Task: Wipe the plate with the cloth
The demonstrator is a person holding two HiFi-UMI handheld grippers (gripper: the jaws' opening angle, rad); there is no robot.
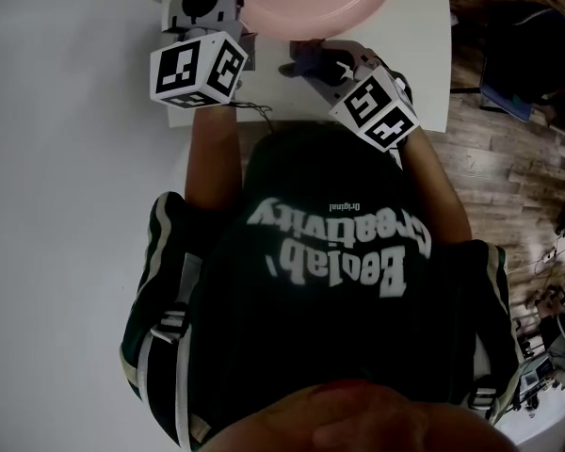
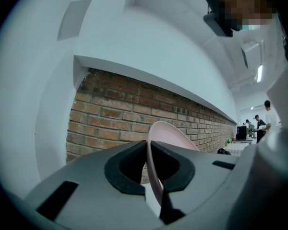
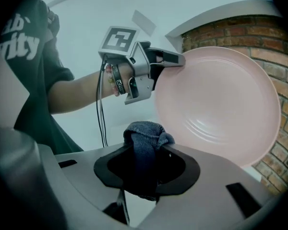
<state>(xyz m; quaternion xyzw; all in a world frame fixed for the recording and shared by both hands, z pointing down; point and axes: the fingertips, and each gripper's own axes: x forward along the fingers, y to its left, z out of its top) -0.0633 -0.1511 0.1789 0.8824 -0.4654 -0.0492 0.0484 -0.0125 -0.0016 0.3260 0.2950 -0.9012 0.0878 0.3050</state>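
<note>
Grey jaws of the left gripper point(image 2: 148, 145) are clamped on the left rim of the pink plate point(image 3: 216, 104). The plate is held up on edge above the white table point(image 1: 424, 64), inward of its near edge. Further right, the right gripper point(image 3: 147, 147) has its jaws pressed together on a bunched dark blue cloth point(image 3: 145, 131), just beside the plate's hollow face.

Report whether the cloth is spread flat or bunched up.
Bunched up: the blue cloth is a wadded clump pinched between the jaws of the right gripper, its top bulging above them.
</note>
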